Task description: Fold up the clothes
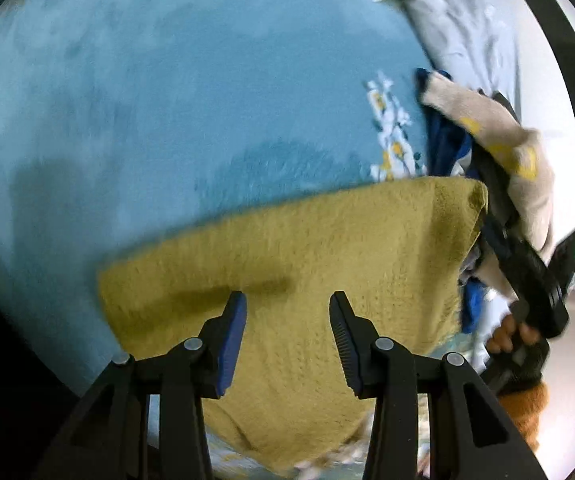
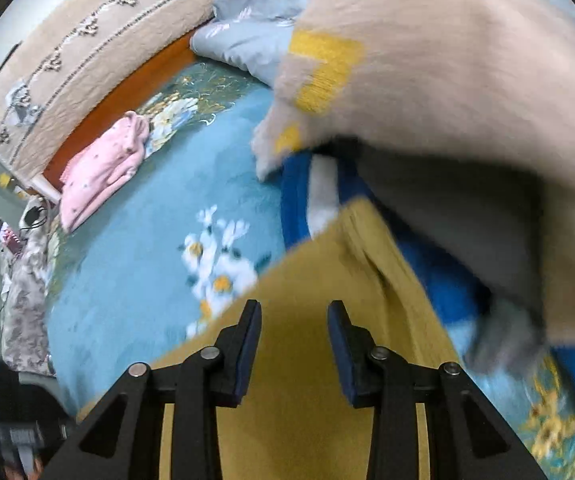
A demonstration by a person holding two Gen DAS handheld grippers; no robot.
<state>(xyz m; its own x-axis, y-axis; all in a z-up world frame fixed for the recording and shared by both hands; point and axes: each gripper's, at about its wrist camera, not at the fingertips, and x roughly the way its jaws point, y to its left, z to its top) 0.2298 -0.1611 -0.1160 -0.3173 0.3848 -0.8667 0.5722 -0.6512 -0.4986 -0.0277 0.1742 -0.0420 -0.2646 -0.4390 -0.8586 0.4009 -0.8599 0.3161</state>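
- The bed is covered by a fuzzy light blue blanket printed with white and yellow flowers, and it fills most of both views.
- A folded mustard yellow knit garment lies flat on that blanket, right under both grippers. In the left wrist view its far edge runs across the middle of the picture.
- A beige fuzzy garment with yellow patches hangs over the right side, blurred, draped partly over a blue and white piece of clothing just beside the yellow knit's far corner.
- A grey-blue floral duvet is bunched up by the padded beige headboard.
- A pink dotted garment sits folded near the head of the bed, well apart from the yellow one.
- Left gripper: jaws apart, nothing pinched, hovering over the yellow knit.
- Right gripper: also released, jaws spread with only the yellow knit showing below the gap. In the left wrist view a hand holds it at the knit's right edge.
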